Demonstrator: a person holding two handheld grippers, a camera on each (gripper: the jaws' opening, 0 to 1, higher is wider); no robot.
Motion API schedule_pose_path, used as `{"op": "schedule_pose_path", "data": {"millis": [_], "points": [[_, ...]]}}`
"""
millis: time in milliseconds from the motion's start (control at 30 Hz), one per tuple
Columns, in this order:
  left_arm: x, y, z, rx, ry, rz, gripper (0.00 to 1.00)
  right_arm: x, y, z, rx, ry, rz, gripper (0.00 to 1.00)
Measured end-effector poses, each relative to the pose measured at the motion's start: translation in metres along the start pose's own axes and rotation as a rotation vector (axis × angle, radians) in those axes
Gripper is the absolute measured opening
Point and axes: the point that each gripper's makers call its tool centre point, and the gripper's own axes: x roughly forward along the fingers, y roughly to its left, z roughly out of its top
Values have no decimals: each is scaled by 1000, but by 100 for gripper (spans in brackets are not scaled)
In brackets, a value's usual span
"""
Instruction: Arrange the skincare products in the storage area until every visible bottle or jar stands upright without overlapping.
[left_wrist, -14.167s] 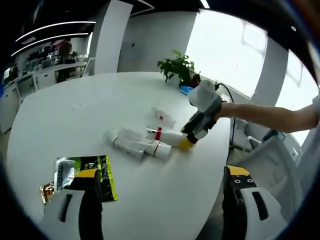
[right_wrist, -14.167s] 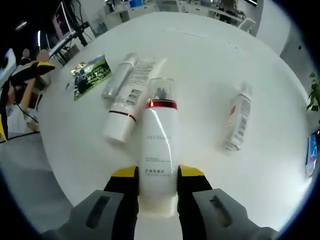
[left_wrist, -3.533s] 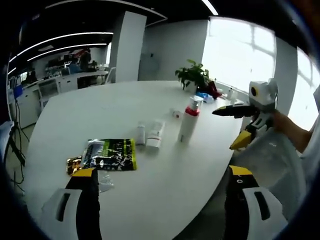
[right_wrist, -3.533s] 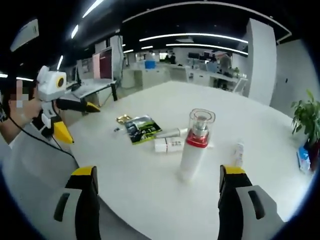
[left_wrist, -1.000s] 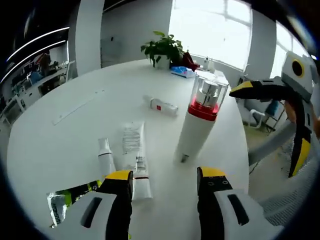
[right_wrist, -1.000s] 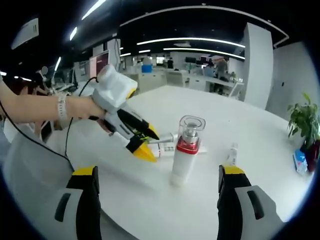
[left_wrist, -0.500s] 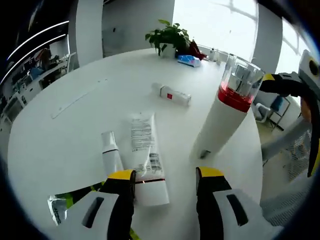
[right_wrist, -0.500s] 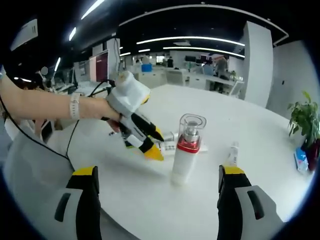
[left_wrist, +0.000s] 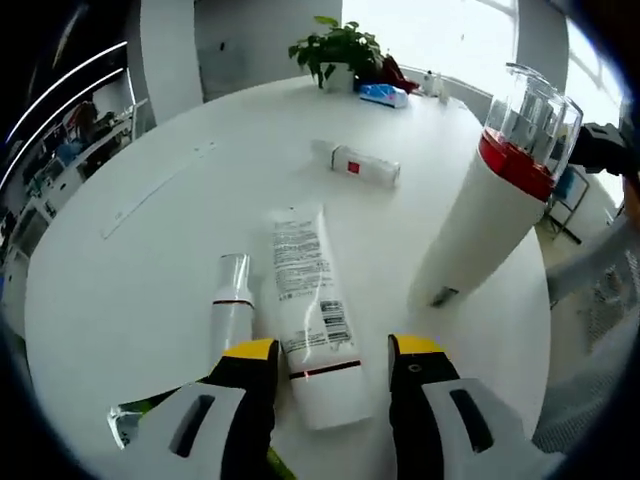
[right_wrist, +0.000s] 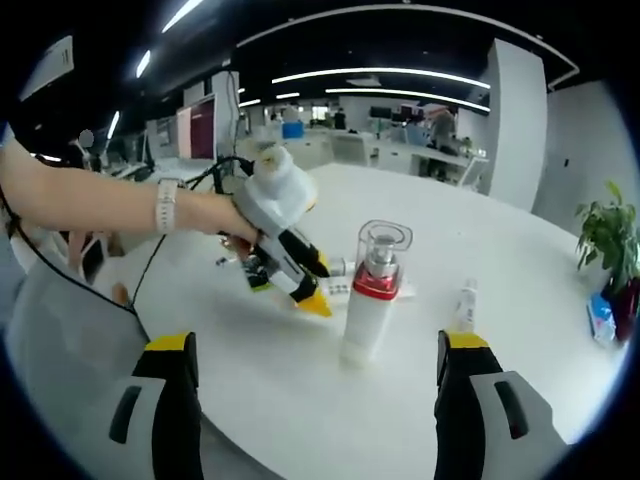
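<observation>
- One pump bottle (left_wrist: 487, 215) stands upright on the white surface (left_wrist: 150, 260).
- Beside it, the left gripper (left_wrist: 328, 362) has its fingers spread astride a lying tube (left_wrist: 312, 318).
- The right gripper (right_wrist: 312, 352) is spread too.

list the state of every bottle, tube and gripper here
pump bottle: standing upright, clear cap on
wide tube: lying flat, end between the left gripper's jaws
slim tube: lying flat beside the wide tube
small bottle: lying on its side, apart from the rest
left gripper: open, jaws either side of the wide tube
right gripper: open, holding nothing

Both tools (left_wrist: 330, 365) (right_wrist: 312, 365) wide-jawed, gripping nothing.
</observation>
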Motion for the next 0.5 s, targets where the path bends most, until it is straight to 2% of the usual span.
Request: {"op": "schedule_pose_path", "data": {"millis": [100, 233, 400, 500], "points": [[1, -3, 2, -4, 0, -9, 45, 0, -1, -1, -1, 6, -2, 98], [5, 4, 4, -8, 9, -11, 43, 1, -1, -3, 1, 15, 0, 97], [8, 7, 8, 13, 2, 7, 42, 0, -2, -3, 3, 14, -4, 97], [13, 7, 7, 17, 16, 9, 40, 0, -3, -4, 5, 18, -8, 97]]}}
